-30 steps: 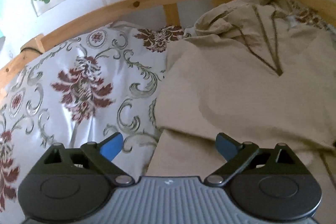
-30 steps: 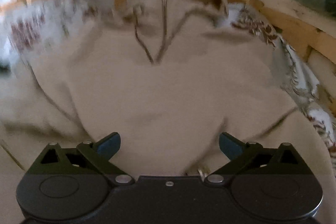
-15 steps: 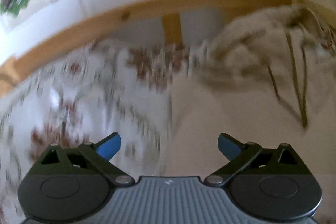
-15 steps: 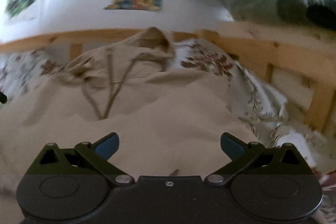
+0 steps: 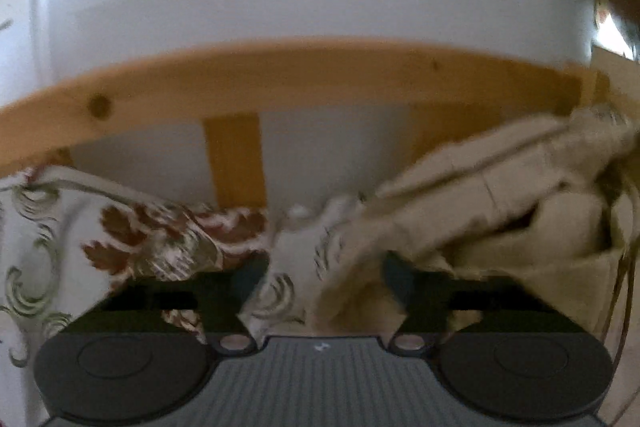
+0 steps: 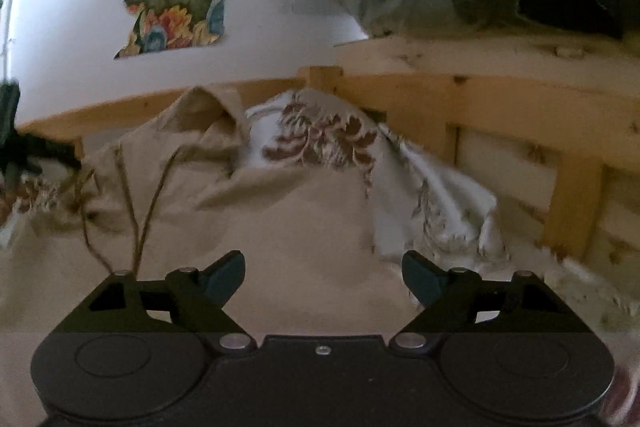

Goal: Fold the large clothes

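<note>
Left hand-held gripper [image 5: 320, 279] is blurred, fingers spread, half buried in hoodie [image 5: 500, 195] and sheet [image 5: 140, 239] folds. Right hand-held gripper [image 6: 322, 273] hangs open over hoodie on the bed, its bottom edge cut off.

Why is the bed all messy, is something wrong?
The beige hoodie lies rumpled, its hood bunched against the wooden rail. The flowery bedsheet is wrinkled and pulled up beside it. Nothing looks torn or spilled.
</note>
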A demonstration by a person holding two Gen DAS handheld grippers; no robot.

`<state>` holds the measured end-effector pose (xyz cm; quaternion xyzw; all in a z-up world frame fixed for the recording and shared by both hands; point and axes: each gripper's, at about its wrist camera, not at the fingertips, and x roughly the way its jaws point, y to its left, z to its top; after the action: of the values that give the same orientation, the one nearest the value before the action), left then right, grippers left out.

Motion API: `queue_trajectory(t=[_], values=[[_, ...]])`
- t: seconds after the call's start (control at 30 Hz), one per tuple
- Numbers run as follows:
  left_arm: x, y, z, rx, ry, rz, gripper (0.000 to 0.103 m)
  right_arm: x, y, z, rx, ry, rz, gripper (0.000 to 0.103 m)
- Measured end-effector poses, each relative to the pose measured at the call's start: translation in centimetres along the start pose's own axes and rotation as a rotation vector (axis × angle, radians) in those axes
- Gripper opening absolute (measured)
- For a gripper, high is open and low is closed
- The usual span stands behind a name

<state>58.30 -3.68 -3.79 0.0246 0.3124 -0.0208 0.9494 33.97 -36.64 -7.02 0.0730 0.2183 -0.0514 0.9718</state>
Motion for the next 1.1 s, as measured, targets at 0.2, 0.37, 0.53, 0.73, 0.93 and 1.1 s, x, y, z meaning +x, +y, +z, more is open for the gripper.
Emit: queue_trajectory(t=[0.2, 0.37, 0.53, 0.73, 0.93, 1.1], values=[[-0.5, 0.5, -0.9, -0.055, -0.022, -0.006, 0.003, 8.3, 1.2, 7.8, -0.075, 0.079, 0.160, 0.079], [-4.1, 1.4, -1.1, -0.089, -0.168, -0.037, 0.002, 16.8, 3.4, 12.1, -0.222, 0.091, 0.139, 0.077], [-6.4, 2.3, -2.0, -0.081, -0.254, -0.046, 0.002, 20.2, 4.5, 13.8, -0.180, 0.072, 0.079, 0.013], [-9.3, 4.1, -5.3, -0.089, -0.363, -0.075, 0.002, 14.1, 3.9, 12.2, -0.110, -0.130, 0.089, 0.005], [-10.1, 6.0, -9.0, -0.111, -0.257, -0.119, 0.016, 8.6, 5.7, 7.4, -0.277, -0.210, 0.072, 0.011], [-10.7, 6.8, -10.9, -0.096, -0.153, -0.154, 0.042, 6.8, 5.9, 4.2, -0.338, -0.155, 0.069, 0.015]])
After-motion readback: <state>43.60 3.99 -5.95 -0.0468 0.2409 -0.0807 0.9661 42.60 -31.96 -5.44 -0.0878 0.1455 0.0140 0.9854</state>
